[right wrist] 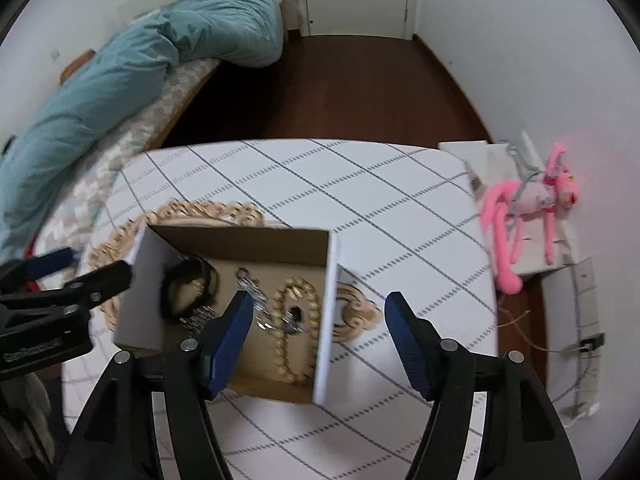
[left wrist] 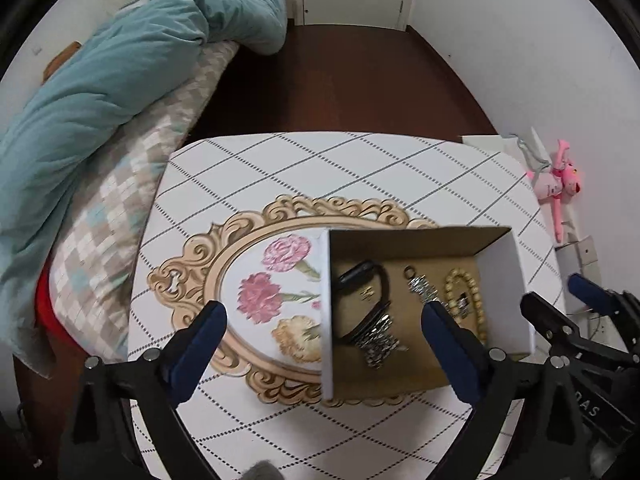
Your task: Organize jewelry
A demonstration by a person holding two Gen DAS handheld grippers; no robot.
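— So, where do we stand on the jewelry?

— From my seat, nearly all of it sits in the box (left wrist: 420, 364) on the table (left wrist: 320, 168). I count three pieces on the cardboard floor: a dark band (left wrist: 362, 280) on the left, a silver chain (left wrist: 420, 286) in the middle, and a bead string (right wrist: 296, 320) on the right. There is also a heap of silver links (left wrist: 378, 338) touching the near end of the band; I can't tell whether it is part of the band or a separate piece.

— Anything left outside the box?

— I see no loose jewelry on the table in either view. The far right corner holds a pink toy (right wrist: 532, 204) on some white boxes, well apart from our work.

— And your fingers?

— Both sets are spread wide and carry nothing. The left gripper (left wrist: 324, 344) hangs over the box's left wall, one finger outside it and one above the inside. The right gripper (right wrist: 320, 340) straddles the right wall the same way.

— So, done?

— I judge the gathering is finished. What may remain is tidying: the chain touches the beads, and the links are bunched. Separating them would be the last step, if wanted.
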